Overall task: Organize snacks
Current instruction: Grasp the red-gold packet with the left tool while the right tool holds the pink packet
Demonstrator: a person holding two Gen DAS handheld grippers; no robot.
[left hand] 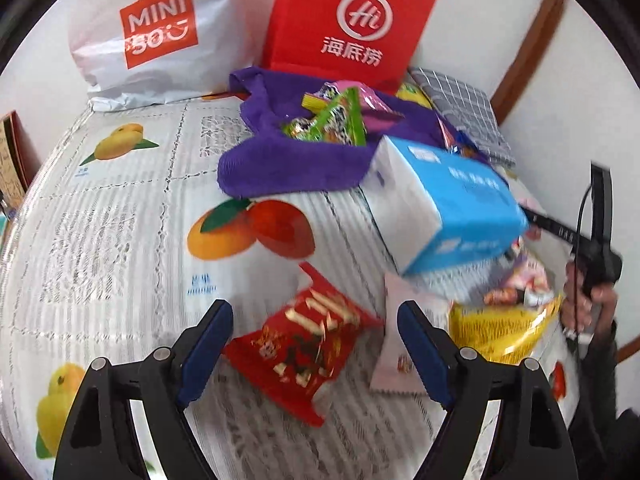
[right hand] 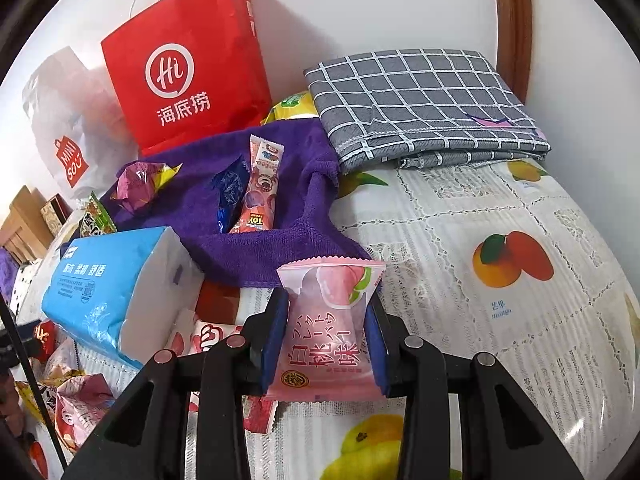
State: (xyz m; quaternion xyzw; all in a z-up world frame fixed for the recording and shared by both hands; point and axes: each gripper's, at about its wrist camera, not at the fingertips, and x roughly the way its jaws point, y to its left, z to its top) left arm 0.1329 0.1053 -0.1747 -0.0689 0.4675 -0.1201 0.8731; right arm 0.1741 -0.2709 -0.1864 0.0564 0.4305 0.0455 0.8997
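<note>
A red snack packet (left hand: 304, 344) with gold print lies on the fruit-print tablecloth (left hand: 120, 220), between the wide-apart jaws of my open left gripper (left hand: 316, 344), which hovers over it without touching. My right gripper (right hand: 326, 340) is shut on a pink peach-flavour snack packet (right hand: 328, 320), held upright above the tablecloth (right hand: 480, 220). A purple towel (right hand: 260, 216) carries several snacks, among them a pink stick packet (right hand: 258, 188) and a dark blue packet (right hand: 230, 188). In the left wrist view the purple towel (left hand: 288, 160) holds green packets (left hand: 332, 120).
A blue tissue pack (left hand: 444, 204) (right hand: 116, 284) lies beside the towel. A red paper bag (left hand: 348, 16) (right hand: 188, 64) and a white shopping bag (left hand: 152, 36) stand against the wall. A folded grey checked cloth (right hand: 424, 100) lies at the back. Loose snacks (left hand: 508, 320) pile near a hand (left hand: 584, 300).
</note>
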